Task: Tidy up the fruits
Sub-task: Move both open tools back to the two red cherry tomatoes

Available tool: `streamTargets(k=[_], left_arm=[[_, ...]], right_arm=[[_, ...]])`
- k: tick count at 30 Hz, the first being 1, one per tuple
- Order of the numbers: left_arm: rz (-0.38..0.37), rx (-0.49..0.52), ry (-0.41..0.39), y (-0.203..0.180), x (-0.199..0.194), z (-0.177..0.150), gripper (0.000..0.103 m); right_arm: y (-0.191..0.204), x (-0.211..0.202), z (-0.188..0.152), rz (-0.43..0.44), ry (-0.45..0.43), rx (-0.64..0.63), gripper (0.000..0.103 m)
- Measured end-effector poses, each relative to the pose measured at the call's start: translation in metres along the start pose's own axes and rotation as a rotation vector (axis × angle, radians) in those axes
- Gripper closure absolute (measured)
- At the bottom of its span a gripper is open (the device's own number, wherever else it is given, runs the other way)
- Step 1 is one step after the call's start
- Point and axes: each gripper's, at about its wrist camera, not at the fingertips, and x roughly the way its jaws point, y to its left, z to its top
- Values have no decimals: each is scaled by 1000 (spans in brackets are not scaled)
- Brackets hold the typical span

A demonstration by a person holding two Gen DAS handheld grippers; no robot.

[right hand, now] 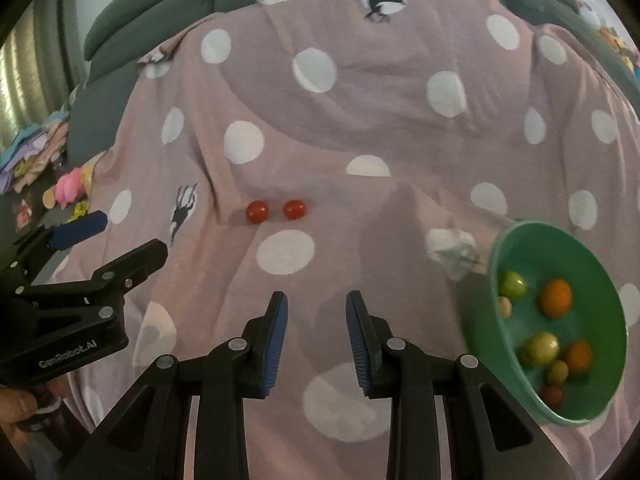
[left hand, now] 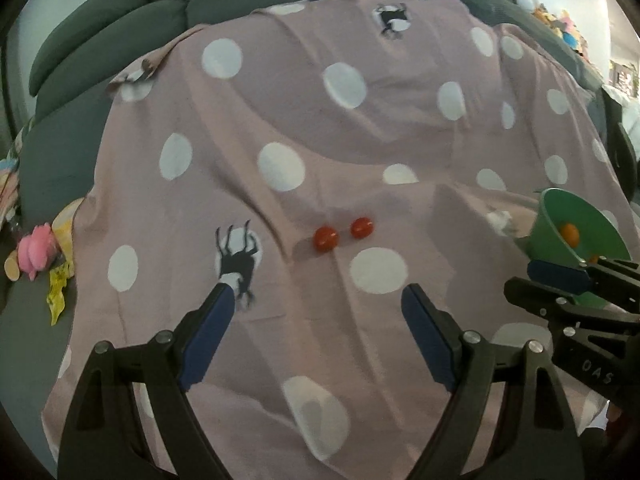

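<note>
Red and glossy, two cherry tomatoes (left hand: 325,239) (left hand: 362,227) lie side by side, just apart, near the middle of a pink polka-dot cloth (left hand: 360,140), in a shallow fold a little beyond both claws. They should be light, round and smooth-skinned. That makes them apt to roll on the soft fabric or squirt out of a hard pinch, and likely to split if squeezed. The safest hold looks to be across the widest part of one tomato, one pad on each side, closed gently. The left gripper (left hand: 318,294) is spread wide and empty, its blue pads aimed down at the cloth just short of the pair, so it seems best placed to take the nearer-left tomato. The right gripper (right hand: 317,298) has its jaws drawn in to a narrow gap with nothing between them. To the right sits a green bowl (right hand: 592,264), already holding several small green, orange and reddish fruits, probably where the two belong. A crumpled white scrap (right hand: 452,252), perhaps tissue, though it is blurred, lies just left of the bowl. Grey-green sofa cushions (left hand: 100,40) rise at the far side, and a pink plush toy (left hand: 34,252) lies off the cloth at the left.
</note>
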Motion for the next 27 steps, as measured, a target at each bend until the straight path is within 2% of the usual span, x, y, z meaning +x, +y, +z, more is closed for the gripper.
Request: streamTargets(k=[17, 27], left_arm=[[-19, -26, 51, 21, 40, 9, 17], [-102, 5, 75, 14, 71, 29, 18]], right_arm=[[18, 48, 22, 9, 39, -27, 73], [10, 72, 48, 8, 60, -15, 73]])
